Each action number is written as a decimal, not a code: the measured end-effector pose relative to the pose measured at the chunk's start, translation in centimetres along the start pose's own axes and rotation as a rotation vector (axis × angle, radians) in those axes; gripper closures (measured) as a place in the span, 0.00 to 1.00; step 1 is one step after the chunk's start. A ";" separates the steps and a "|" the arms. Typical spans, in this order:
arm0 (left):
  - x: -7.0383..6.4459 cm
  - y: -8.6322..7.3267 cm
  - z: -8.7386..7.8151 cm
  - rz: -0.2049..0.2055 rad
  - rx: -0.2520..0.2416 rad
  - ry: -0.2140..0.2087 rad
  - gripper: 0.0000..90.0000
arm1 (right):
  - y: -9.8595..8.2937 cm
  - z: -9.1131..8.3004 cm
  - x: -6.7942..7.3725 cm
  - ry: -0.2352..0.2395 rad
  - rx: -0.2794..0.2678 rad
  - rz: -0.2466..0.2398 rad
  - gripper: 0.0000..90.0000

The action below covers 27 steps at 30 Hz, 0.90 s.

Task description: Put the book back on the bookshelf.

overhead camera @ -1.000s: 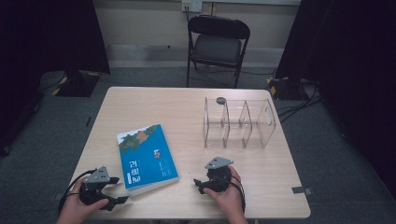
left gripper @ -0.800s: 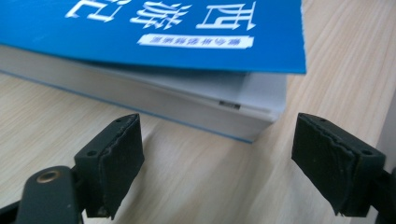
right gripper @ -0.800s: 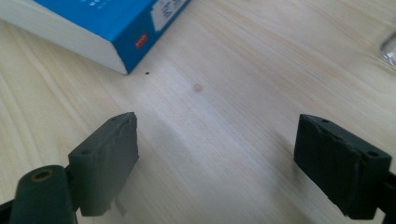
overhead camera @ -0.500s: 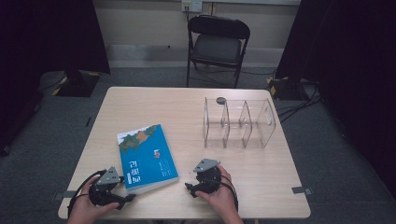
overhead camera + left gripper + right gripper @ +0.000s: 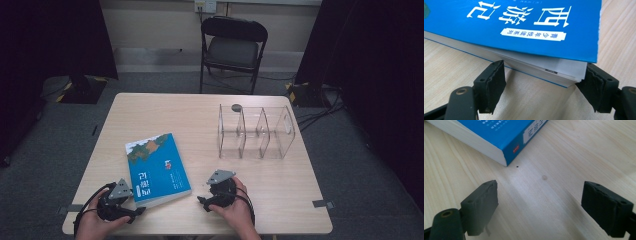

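Left gripper (image 5: 544, 85) lies low, jaws spread around book (image 5: 524, 27) corner.

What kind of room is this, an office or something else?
Probably a recording studio or lab rather than an office: black curtains hang on both sides, cables trail over the grey floor, and one table with a folding chair stands alone.

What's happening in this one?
A person at a wooden table holds a pair of tongs in each hand. The left tongs are open at the near corner of a blue book that lies flat, one jaw on each side of the page block, not clamped. The right tongs are open over bare wood, just short of the book's other near corner. A clear divided organizer stands farther back, untouched.
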<state>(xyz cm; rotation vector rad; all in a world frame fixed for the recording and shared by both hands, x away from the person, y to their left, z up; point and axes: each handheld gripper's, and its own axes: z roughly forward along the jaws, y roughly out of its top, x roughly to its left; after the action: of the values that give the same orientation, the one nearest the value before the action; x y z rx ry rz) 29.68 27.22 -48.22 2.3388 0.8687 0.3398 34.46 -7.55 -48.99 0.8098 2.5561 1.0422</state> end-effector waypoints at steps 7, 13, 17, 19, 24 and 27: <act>0.0 0.1 -0.2 -0.005 0.000 -0.002 0.27 | 0.0 -0.3 0.1 0.014 -0.015 0.013 0.15; 0.1 0.4 -0.7 -0.033 -0.033 -0.006 0.28 | 0.0 0.1 0.4 0.031 -0.009 0.018 0.15; 0.1 0.5 -0.8 -0.033 -0.039 -0.002 0.28 | 0.0 0.3 0.6 0.032 -0.001 -0.009 0.15; 0.1 0.5 -0.9 -0.040 -0.040 -0.005 0.28 | 0.0 0.3 0.6 0.032 0.003 -0.007 0.15; 0.3 0.8 -1.3 -0.054 -0.074 -0.010 0.29 | 0.0 0.4 0.8 0.040 -0.001 -0.007 0.15; 0.4 0.8 -1.5 -0.052 -0.090 0.002 0.33 | 0.0 0.4 1.0 0.038 0.003 -0.018 0.15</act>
<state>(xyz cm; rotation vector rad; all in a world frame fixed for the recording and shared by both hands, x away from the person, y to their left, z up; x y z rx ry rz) 29.74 27.66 -46.51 2.2298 0.8955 0.3516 33.83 -6.71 -49.28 0.7741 2.5927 1.0583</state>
